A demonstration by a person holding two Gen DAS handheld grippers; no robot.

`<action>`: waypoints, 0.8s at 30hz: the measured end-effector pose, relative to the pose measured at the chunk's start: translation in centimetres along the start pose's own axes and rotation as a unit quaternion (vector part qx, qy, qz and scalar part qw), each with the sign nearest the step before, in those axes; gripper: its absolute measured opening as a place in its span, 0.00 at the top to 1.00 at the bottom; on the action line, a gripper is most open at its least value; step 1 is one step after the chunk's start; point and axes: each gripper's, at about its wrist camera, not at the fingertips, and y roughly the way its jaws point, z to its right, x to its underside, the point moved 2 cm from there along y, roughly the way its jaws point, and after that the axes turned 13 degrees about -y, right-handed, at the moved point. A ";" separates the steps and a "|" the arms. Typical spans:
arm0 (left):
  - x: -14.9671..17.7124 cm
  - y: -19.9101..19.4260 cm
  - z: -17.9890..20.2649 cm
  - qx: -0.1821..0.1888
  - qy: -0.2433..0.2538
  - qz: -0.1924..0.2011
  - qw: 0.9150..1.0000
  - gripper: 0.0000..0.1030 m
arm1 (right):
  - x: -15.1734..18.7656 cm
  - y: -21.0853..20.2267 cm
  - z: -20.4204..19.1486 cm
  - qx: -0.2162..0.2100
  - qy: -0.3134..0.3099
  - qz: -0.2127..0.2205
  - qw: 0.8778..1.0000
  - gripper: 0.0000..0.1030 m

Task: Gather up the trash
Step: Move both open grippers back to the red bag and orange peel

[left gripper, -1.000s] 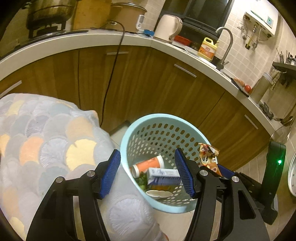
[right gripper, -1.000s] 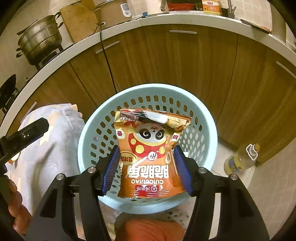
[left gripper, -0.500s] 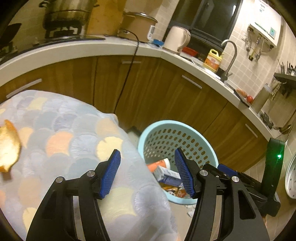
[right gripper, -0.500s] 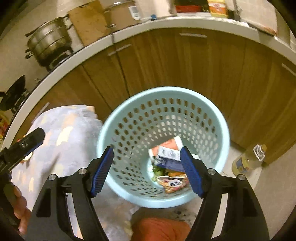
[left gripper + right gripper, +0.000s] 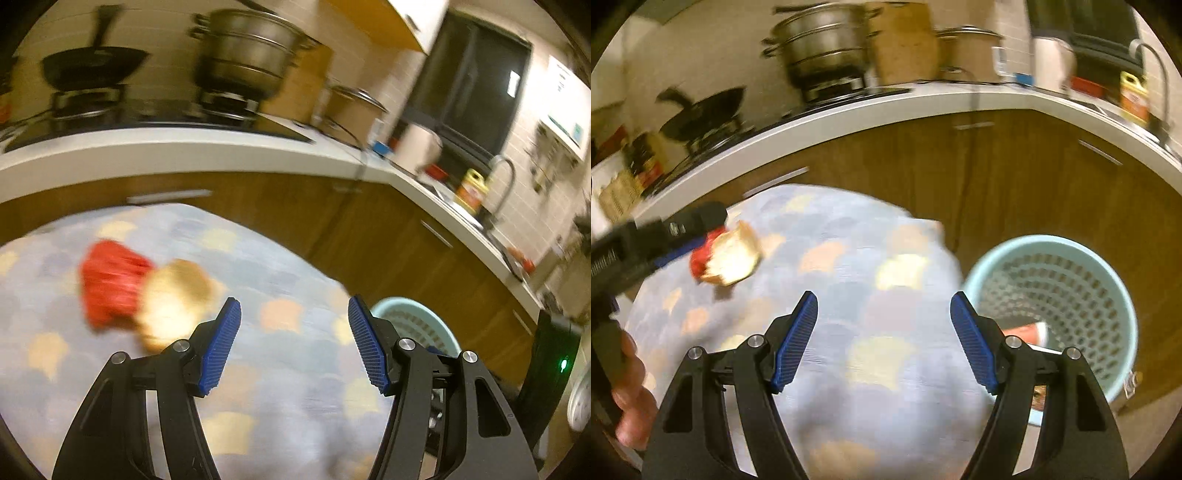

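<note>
Near far-left edge of cloth-covered counter [image 5: 886, 332]: bread slice [image 5: 733, 254] touching red wrapper [image 5: 107, 282]. Left hand-held gripper [image 5: 293, 343] released; right hand-held gripper [image 5: 882, 339] released. We judge bread light, soft, crumbly; pinch across crust edges gently. Basket [image 5: 1115, 288] beside counter's right edge.

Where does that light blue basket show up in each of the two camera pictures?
Left wrist view: the basket sits low and right of centre, partly hidden behind the left tool's right finger.
Right wrist view: the basket fills the lower right, beside the patterned cloth.
Shared landmark: the steel pot on the stove at the top.
</note>
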 end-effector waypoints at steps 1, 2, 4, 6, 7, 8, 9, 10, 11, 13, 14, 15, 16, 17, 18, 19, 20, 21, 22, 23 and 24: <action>-0.5 -0.4 -1.0 -0.008 -0.007 0.005 1.000 0.43 | -0.2 0.4 -0.9 -0.005 -0.006 0.000 1.000 0.32; -1.1 -0.8 -2.3 -0.017 -0.018 0.010 1.000 0.41 | -0.4 0.9 -2.0 -0.006 -0.014 0.001 1.000 0.32; -2.2 -1.4 -4.8 -0.035 -0.039 0.018 0.998 0.34 | -0.7 1.6 -3.5 -0.009 -0.028 0.002 1.000 0.32; -3.0 -1.7 -6.6 -0.049 -0.050 0.023 0.997 0.33 | -0.8 2.5 -5.3 -0.019 -0.037 0.004 0.999 0.32; -3.3 -1.8 -7.5 -0.055 -0.054 0.024 0.997 0.32 | -0.7 2.7 -5.9 -0.020 -0.040 0.004 0.999 0.32; -3.8 -1.8 -8.5 -0.064 -0.058 0.024 0.996 0.31 | -0.7 3.0 -6.5 -0.023 -0.043 0.004 0.999 0.32; -4.3 -1.7 -9.3 -0.071 -0.060 0.024 0.995 0.30 | -0.5 3.4 -7.0 -0.025 -0.045 0.003 0.999 0.32; -4.5 -1.7 -10.0 -0.076 -0.061 0.025 0.995 0.30 | -0.4 3.7 -7.3 -0.027 -0.047 0.001 0.999 0.32; -5.0 -1.5 -10.7 -0.084 -0.063 0.027 0.994 0.30 | -0.1 4.2 -7.6 -0.030 -0.048 -0.002 0.998 0.32; -5.6 -0.9 -11.9 -0.091 -0.063 0.023 0.994 0.27 | 0.0 4.8 -7.9 -0.022 -0.056 -0.012 0.998 0.32; -6.0 -0.3 -12.5 -0.096 -0.062 0.019 0.993 0.27 | 0.0 4.7 -7.9 -0.022 -0.057 -0.008 0.998 0.32; -6.1 0.1 -12.9 -0.097 -0.062 0.016 0.993 0.26 | 0.0 4.6 -7.8 -0.024 -0.055 -0.004 0.998 0.32; -6.4 1.1 -13.4 -0.096 -0.065 0.006 0.993 0.25 | 0.0 4.7 -7.6 -0.027 -0.051 -0.004 0.998 0.32; -6.5 1.8 -13.9 -0.096 -0.071 -0.003 0.993 0.24 | 0.1 4.8 -7.4 -0.031 -0.047 -0.006 0.998 0.32; -6.6 2.6 -14.3 -0.096 -0.076 -0.012 0.992 0.24 | 0.1 4.8 -7.2 -0.036 -0.041 -0.008 0.998 0.32; -6.6 3.3 -14.6 -0.092 -0.082 -0.020 0.992 0.24 | 0.1 4.9 -7.1 -0.037 -0.038 -0.008 0.999 0.32; -6.6 3.8 -14.8 -0.088 -0.086 -0.025 0.992 0.24 | 0.1 4.9 -6.9 -0.039 -0.035 -0.009 0.999 0.32; -6.6 4.5 -15.2 -0.081 -0.094 -0.036 0.992 0.24 | 0.1 5.0 -6.9 -0.042 -0.034 -0.010 0.998 0.32; -6.6 5.1 -15.5 -0.081 -0.098 -0.043 0.991 0.24 | 0.1 5.1 -6.9 -0.044 -0.035 -0.011 0.998 0.32; -6.6 5.5 -15.7 -0.079 -0.099 -0.047 0.991 0.24 | 0.1 5.2 -7.0 -0.047 -0.038 -0.014 0.998 0.31; -6.5 5.9 -15.8 -0.069 -0.101 -0.053 0.991 0.24 | 0.1 5.3 -7.3 -0.049 -0.044 -0.017 0.998 0.31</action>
